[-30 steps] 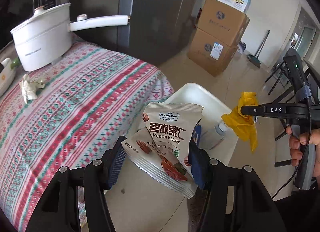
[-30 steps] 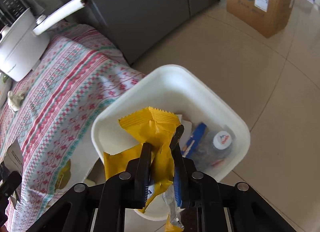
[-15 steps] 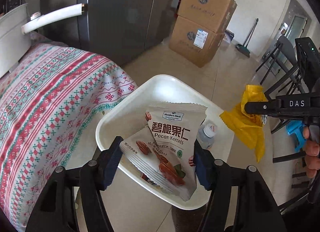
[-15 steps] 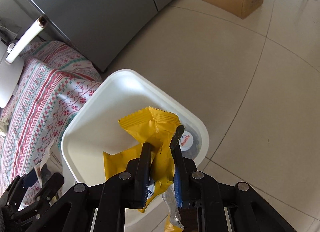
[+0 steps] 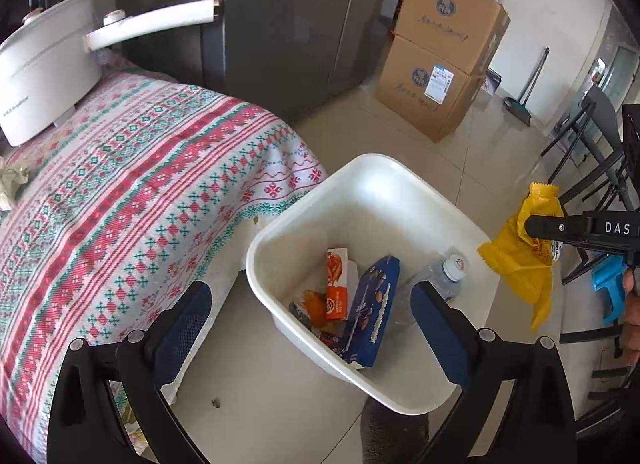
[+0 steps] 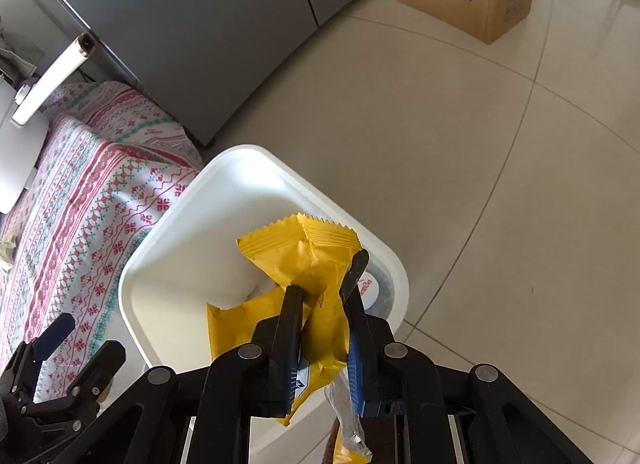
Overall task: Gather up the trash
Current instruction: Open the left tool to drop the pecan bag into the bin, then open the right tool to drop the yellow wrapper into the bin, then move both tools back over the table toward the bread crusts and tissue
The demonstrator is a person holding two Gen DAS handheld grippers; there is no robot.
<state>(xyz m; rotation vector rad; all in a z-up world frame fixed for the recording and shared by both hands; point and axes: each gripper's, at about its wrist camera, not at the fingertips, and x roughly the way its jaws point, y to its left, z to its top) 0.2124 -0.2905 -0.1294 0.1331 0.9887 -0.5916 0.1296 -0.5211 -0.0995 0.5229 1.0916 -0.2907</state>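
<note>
A white trash bin (image 5: 372, 180) stands on the floor beside the table. It holds a blue box (image 5: 372, 316), orange wrappers (image 5: 336, 292) and a plastic bottle (image 5: 450, 276). My left gripper (image 5: 312, 320) is open and empty above the bin's near side. My right gripper (image 6: 324, 276) is shut on a yellow snack wrapper (image 6: 304, 252) and holds it above the bin (image 6: 224, 200). The wrapper also shows in the left wrist view (image 5: 520, 256), just right of the bin's rim.
A table with a red and green patterned cloth (image 5: 120, 200) lies to the left, carrying a white pot (image 5: 44, 72) and crumpled paper (image 5: 10, 184). A grey fridge (image 5: 280, 16), cardboard boxes (image 5: 440, 64) and dark chairs (image 5: 592, 160) stand around the tiled floor.
My left gripper has opened and the pecan kernel packets have left it. The right gripper still holds the yellow wrapper above the bin.
</note>
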